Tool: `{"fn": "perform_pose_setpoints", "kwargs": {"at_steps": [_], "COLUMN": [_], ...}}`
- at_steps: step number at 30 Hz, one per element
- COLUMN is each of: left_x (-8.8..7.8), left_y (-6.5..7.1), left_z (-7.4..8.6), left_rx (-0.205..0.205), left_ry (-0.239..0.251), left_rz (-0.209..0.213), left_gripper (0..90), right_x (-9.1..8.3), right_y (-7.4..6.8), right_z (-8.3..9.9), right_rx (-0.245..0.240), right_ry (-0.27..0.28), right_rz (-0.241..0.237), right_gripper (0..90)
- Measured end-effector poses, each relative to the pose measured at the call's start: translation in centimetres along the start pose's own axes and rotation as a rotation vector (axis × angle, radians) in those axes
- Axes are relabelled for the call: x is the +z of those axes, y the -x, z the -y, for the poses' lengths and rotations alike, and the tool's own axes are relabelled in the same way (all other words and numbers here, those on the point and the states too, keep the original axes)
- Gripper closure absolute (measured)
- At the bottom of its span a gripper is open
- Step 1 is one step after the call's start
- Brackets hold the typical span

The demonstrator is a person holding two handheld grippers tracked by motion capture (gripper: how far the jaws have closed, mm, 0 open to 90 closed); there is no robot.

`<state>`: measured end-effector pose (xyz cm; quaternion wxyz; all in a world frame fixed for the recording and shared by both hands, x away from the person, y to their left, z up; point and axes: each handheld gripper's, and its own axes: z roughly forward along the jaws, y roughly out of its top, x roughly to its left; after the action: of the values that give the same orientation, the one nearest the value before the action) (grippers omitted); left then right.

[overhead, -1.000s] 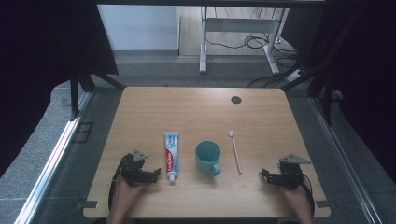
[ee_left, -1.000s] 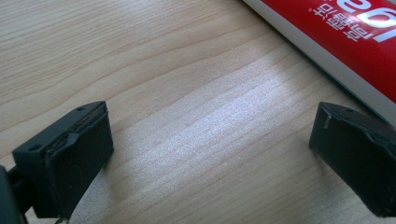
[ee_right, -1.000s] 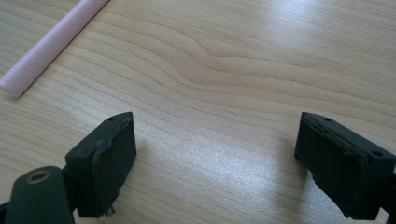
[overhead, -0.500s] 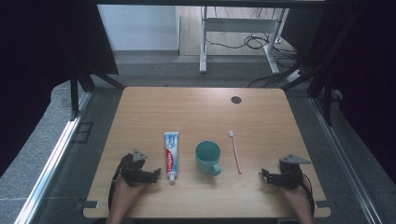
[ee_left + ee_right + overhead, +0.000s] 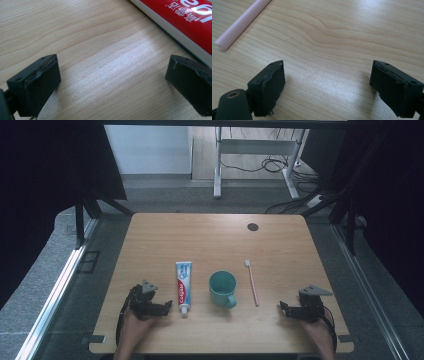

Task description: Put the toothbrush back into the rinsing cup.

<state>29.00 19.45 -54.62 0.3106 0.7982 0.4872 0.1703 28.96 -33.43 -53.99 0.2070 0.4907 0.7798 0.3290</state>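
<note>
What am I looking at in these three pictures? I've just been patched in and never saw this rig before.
A person sits at a wooden table, holding a hand-held two-jaw tool in each hand: the left gripper and the right gripper. The high view looks down from above. The other two pictures come from cameras riding on each gripper, looking along its black jaws. On the table lie a toothpaste tube, a teal cup and a pink toothbrush. Both grippers are open and hold nothing; the left one sits beside the toothpaste, the right one near the toothbrush handle.
</note>
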Motion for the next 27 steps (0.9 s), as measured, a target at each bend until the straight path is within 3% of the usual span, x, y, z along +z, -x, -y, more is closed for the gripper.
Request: {"fn": "perform_pose_setpoints", "kwargs": {"at_steps": [13,27], "left_x": [0.0,0.0], "left_y": [0.0,0.0], "left_z": [0.0,0.0], "left_rx": [0.0,0.0], "left_ry": [0.0,0.0], "left_rz": [0.0,0.0], "left_gripper": [0.0,0.0], "right_x": [-0.7,-1.0], "right_y": [0.1,-0.3], "right_z": [-0.5,-1.1], "right_rx": [0.012,-0.031], "right_ry": [0.013,0.021], "right_rz": [-0.014,-0.047], "right_gripper": [12.5,9.9]}}
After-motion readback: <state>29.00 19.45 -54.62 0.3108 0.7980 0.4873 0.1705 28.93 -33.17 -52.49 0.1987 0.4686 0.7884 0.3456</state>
